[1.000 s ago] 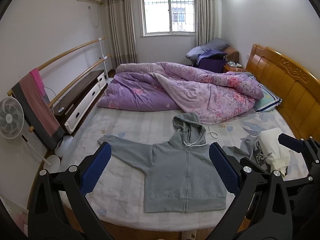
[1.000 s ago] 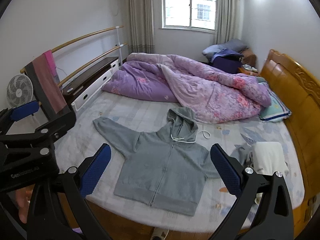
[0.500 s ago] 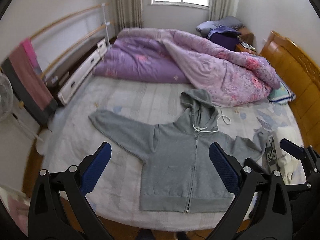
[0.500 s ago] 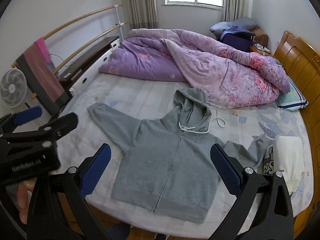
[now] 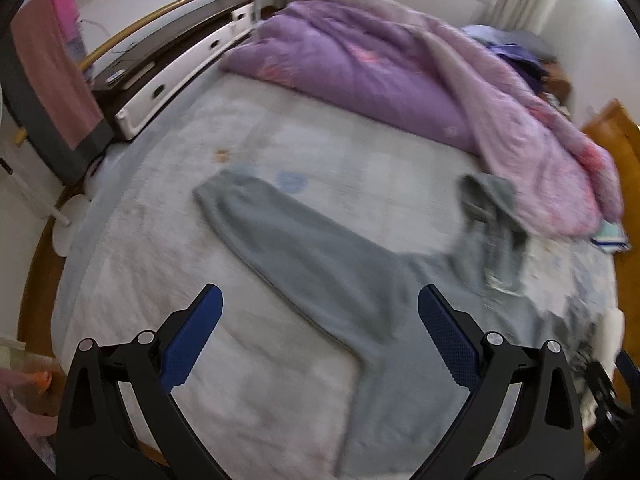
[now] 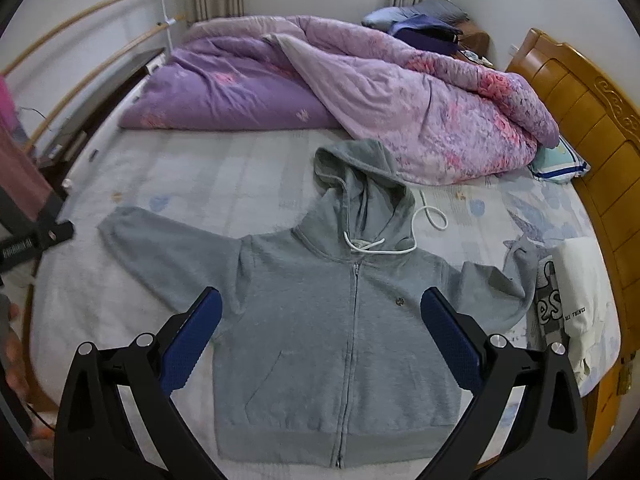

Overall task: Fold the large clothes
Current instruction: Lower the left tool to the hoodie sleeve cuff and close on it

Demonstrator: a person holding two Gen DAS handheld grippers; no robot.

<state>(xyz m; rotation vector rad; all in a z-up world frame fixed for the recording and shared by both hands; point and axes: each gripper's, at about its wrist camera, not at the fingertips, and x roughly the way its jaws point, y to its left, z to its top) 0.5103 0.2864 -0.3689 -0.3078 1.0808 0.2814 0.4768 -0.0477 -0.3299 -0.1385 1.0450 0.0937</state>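
A grey zip hoodie point(image 6: 320, 304) lies flat, front up, on the bed, hood towards the quilt. Its left sleeve point(image 5: 288, 248) stretches out straight; its right sleeve point(image 6: 500, 292) is bunched against folded clothes. My left gripper point(image 5: 320, 332) is open and empty, above the left sleeve near the armpit. My right gripper point(image 6: 320, 332) is open and empty, above the hoodie's body. Part of the left gripper point(image 6: 36, 240) shows at the left edge of the right wrist view.
A purple and pink quilt point(image 6: 340, 80) is heaped on the far half of the bed. Folded clothes point(image 6: 576, 292) lie at the right edge by the wooden headboard point(image 6: 592, 112). A low cabinet point(image 5: 160, 64) and a rail with towels point(image 5: 52, 64) stand left.
Both grippers have moved down and closer to the bed. The left one has swung left over the sleeve; the right one has closed in on the hoodie's body. The hoodie has not moved.
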